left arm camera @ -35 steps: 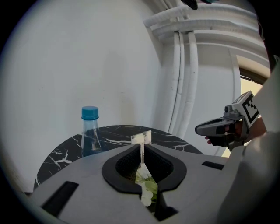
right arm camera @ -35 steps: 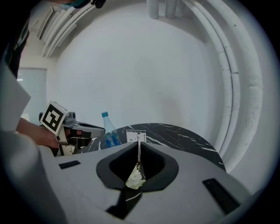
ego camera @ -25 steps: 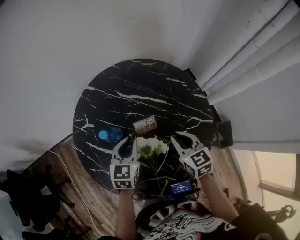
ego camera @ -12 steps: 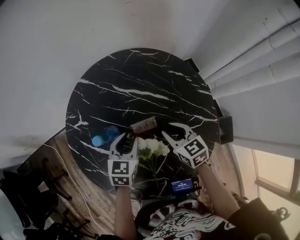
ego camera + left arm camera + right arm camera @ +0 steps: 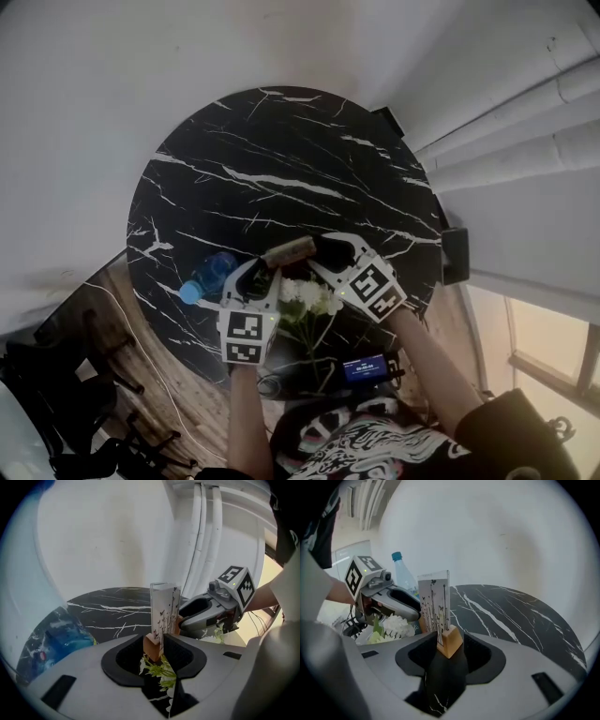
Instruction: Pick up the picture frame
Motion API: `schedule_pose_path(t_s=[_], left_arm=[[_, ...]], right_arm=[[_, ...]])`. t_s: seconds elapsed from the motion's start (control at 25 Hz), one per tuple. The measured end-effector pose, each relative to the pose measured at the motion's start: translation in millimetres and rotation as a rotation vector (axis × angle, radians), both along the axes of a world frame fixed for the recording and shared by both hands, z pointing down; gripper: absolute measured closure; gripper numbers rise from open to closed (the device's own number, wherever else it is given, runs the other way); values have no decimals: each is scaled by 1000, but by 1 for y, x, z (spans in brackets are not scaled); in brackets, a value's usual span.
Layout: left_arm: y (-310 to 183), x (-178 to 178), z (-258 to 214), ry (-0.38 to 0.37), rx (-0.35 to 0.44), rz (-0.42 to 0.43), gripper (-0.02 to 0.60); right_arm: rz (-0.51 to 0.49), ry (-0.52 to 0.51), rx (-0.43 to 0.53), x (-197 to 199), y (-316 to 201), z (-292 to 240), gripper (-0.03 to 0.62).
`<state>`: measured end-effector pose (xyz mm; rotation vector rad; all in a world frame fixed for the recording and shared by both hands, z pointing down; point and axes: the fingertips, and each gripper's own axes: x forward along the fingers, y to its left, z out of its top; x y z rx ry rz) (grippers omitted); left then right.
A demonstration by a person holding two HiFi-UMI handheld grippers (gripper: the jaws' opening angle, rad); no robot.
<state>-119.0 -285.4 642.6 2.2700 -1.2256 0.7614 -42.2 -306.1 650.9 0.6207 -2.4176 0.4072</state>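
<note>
Both grippers have dropped toward the table point(image 5: 281, 159) and closed in from either side on the picture frame point(image 5: 289, 250), which stands upright on its small wooden block close to the table's near edge. The left gripper point(image 5: 261, 274) and the right gripper point(image 5: 319, 255) are both opening their jaws. Each has one end of the frame's block just inside its jaw tips, and no pad is pressing yet.

The main risk is a topple. The pane is tall and thin on a narrow base, so a jaw tip brushing it, or one gripper closing before the other, would likely push it over or twist it across the table. White flowers point(image 5: 305, 295) at the table's near edge poke up between the left jaws and could be pinched along with the block. A blue bottle point(image 5: 208, 277) on the table's left could be knocked by a wide swing.
</note>
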Motion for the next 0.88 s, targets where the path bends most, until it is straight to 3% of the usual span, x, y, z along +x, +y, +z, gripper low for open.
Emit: schedule_pose_path(t_s=[0.32,0.88], left_arm=[[-1,1,14,5,-56,25,469],[-8,4,0,50,-55,-36,480]], right_arm=[[-104,85,41,-6,-1,15,464],[-20,57,5,-2,-4,2,476]])
